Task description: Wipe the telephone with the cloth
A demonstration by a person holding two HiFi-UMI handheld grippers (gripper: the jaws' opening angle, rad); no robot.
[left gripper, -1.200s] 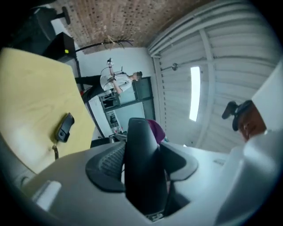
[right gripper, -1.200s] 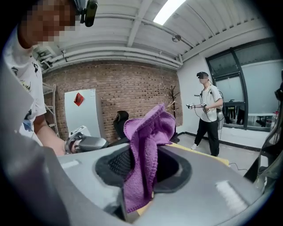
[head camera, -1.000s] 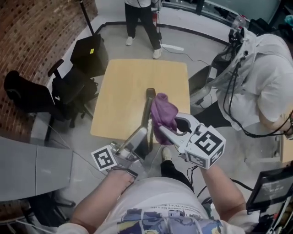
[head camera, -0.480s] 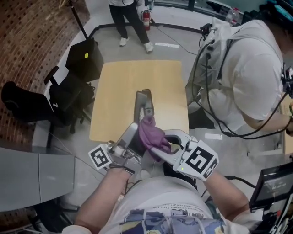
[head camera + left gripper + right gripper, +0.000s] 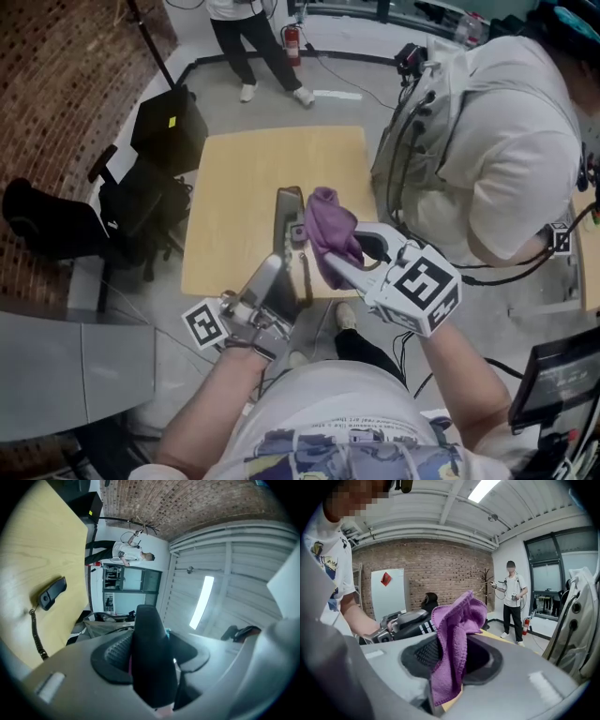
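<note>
Left tongs were clamped on the telephone. Its handset lay on the table. Right tongs gripped the purple cloth, just beside the telephone.

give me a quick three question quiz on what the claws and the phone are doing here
1. True or false: the right claw, not the left claw, clamps the cloth.
2. The left claw is shut on: A) nothing B) a dark telephone piece C) a cup
3. What trails from the other telephone piece, which lies on the table?
Key: 1 true; 2 B; 3 a coiled cord.
</note>
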